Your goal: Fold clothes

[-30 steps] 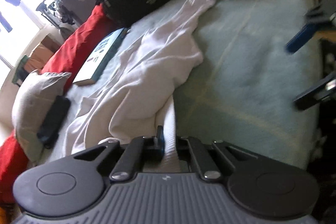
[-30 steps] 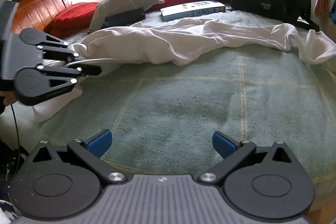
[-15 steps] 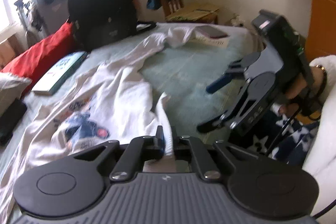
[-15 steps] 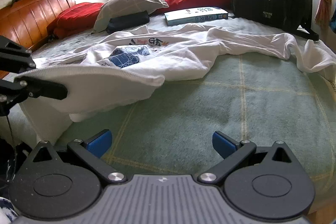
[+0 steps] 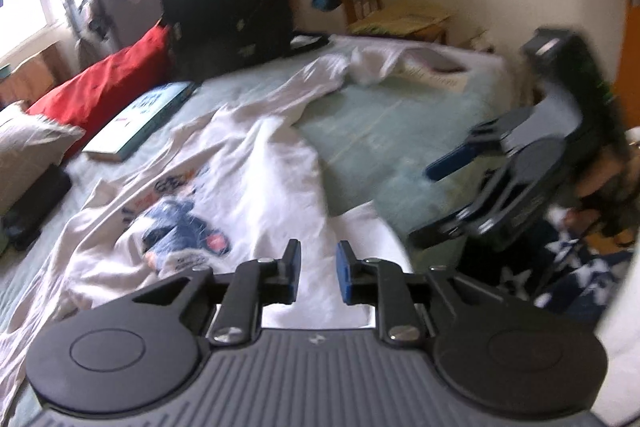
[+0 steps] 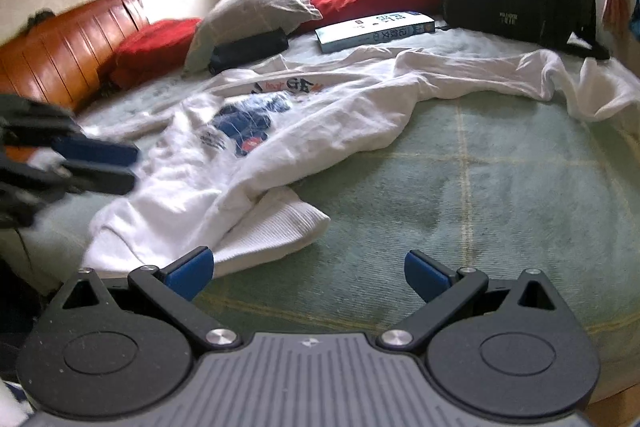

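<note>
**Shirt dropped on the bed**

The white sweatshirt [image 6: 304, 131] sprawls crumpled across the green bed [image 6: 500, 187], far sleeve partly hidden. The left tool [image 5: 318, 269] is opening, nothing pinched; the right tool [image 6: 306, 273] gapes wide, empty. Edges blur.

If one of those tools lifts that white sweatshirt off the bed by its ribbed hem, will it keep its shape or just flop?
Probably flop: the white sweatshirt lies in soft wrinkles and folds over itself on the green blanket. The ribbed hem looks thicker, so it may give a firmer hold. It seems light, and the long sleeve would likely trail behind.
</note>
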Tool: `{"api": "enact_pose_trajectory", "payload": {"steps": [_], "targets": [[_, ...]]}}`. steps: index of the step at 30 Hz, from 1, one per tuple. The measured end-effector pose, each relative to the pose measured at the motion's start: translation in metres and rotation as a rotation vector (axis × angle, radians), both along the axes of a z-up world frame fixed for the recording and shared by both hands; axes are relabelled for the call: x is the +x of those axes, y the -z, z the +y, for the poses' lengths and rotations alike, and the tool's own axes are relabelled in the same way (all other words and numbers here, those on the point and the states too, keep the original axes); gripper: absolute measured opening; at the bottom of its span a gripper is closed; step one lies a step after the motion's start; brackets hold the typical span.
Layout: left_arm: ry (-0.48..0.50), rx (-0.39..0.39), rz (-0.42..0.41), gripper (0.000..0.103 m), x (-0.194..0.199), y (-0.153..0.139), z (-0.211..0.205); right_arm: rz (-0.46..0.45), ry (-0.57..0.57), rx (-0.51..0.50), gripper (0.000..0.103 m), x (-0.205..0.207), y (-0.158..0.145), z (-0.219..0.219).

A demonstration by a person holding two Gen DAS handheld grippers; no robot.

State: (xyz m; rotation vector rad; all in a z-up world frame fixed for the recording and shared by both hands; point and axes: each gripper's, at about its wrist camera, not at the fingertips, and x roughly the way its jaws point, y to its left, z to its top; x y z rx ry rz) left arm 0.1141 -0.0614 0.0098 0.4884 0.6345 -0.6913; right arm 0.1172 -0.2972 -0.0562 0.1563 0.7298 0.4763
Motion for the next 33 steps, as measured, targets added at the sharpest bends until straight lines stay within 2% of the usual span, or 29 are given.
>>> {"api": "enact_pose_trajectory", "payload": {"steps": [2,3,4,6,11,14,17,19,22,23,26,29,31,32,33], "targets": [[-0.034,0.026,0.009,0.030,0.004,0.006,-0.002,0.017,0.003,0.045,0.093,0.006,0.000,-0.006],[-0.059,0.021,0.021,0.033,0.006,0.008,0.001,0.032,0.006,0.068,0.086,0.011,0.001,-0.009],[-0.085,0.011,0.034,0.037,0.008,0.009,0.004,0.049,0.010,0.092,0.083,0.016,0.002,-0.013],[-0.137,-0.009,0.059,0.037,0.012,0.010,0.012,0.082,0.020,0.143,0.075,0.028,0.005,-0.019],[-0.325,-0.108,0.151,0.048,0.023,0.013,0.052,0.113,-0.024,0.240,0.073,0.048,0.010,-0.023],[-0.480,-0.206,0.253,0.048,0.029,0.022,0.089,0.184,-0.033,0.313,0.073,0.063,0.025,-0.028],[-0.602,-0.286,0.333,0.048,0.026,0.035,0.124,0.264,-0.072,0.439,0.073,0.068,0.040,-0.034],[-0.637,-0.338,0.367,0.048,0.022,0.043,0.139,0.315,-0.106,0.525,0.074,0.070,0.050,-0.035],[-0.674,-0.440,0.433,0.048,0.020,0.056,0.158,0.332,-0.107,0.581,0.072,0.079,0.062,-0.036],[-0.687,-0.474,0.463,0.048,0.021,0.061,0.162,0.333,-0.105,0.607,0.070,0.083,0.065,-0.037],[-0.696,-0.531,0.485,0.049,0.017,0.066,0.167,0.359,-0.075,0.671,0.062,0.091,0.071,-0.041],[-0.673,-0.582,0.522,0.052,0.011,0.070,0.170,0.374,-0.111,0.688,0.062,0.085,0.072,-0.038],[-0.655,-0.604,0.543,0.053,0.011,0.076,0.168,0.361,-0.117,0.671,0.059,0.087,0.075,-0.035],[-0.655,-0.602,0.541,0.053,0.012,0.078,0.166,0.364,-0.109,0.674,0.049,0.092,0.077,-0.035],[-0.650,-0.602,0.535,0.053,0.014,0.078,0.164,0.378,-0.093,0.690,0.034,0.097,0.082,-0.036]]}}
